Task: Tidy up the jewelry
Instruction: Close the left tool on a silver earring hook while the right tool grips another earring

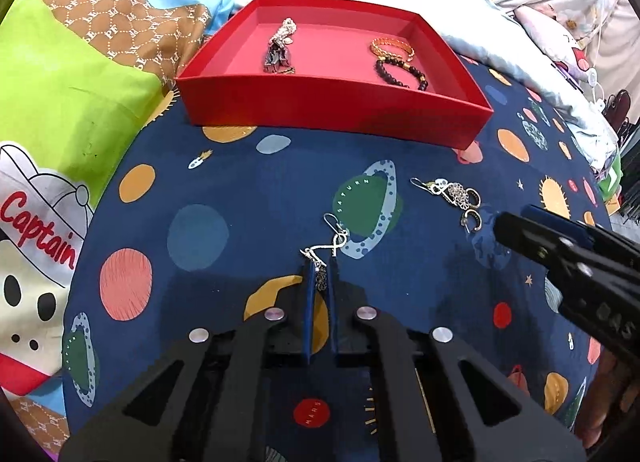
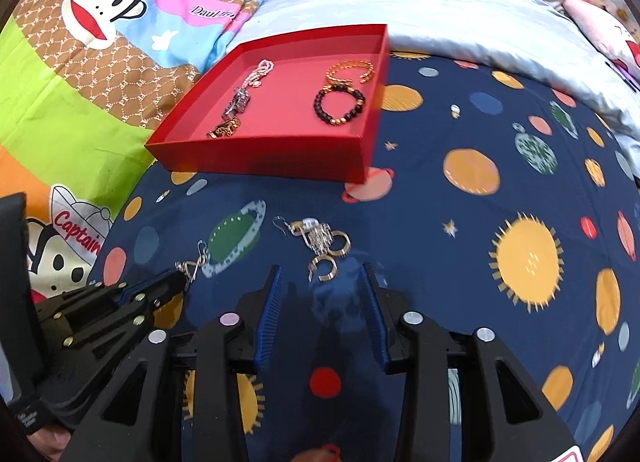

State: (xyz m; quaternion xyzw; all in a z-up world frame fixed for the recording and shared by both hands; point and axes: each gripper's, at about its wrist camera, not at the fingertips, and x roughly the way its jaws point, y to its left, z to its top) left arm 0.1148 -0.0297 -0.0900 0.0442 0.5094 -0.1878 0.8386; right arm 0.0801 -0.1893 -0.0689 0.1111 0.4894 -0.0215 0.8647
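A red tray (image 1: 340, 110) (image 2: 264, 160) sits on the navy planet-print cloth. It holds a pink-and-silver necklace (image 1: 280, 46) (image 2: 246, 92), a gold bracelet (image 1: 392, 47) (image 2: 352, 68) and a dark bead bracelet (image 1: 400, 70) (image 2: 340, 106). My left gripper (image 1: 321, 266) (image 2: 182, 276) is shut on a silver dangle earring (image 1: 332, 240) (image 2: 196, 262) lying on the cloth. A cluster of earrings and small hoops (image 1: 456, 198) (image 2: 324, 246) lies just ahead of my right gripper (image 2: 322, 270) (image 1: 508, 222), which is open with the nearest hoop between its fingertips.
A green, brown and cartoon-print bedsheet (image 1: 60, 102) (image 2: 80, 62) lies to the left. A pale blue quilt (image 1: 520, 62) (image 2: 460, 10) and floral bedding lie behind the tray.
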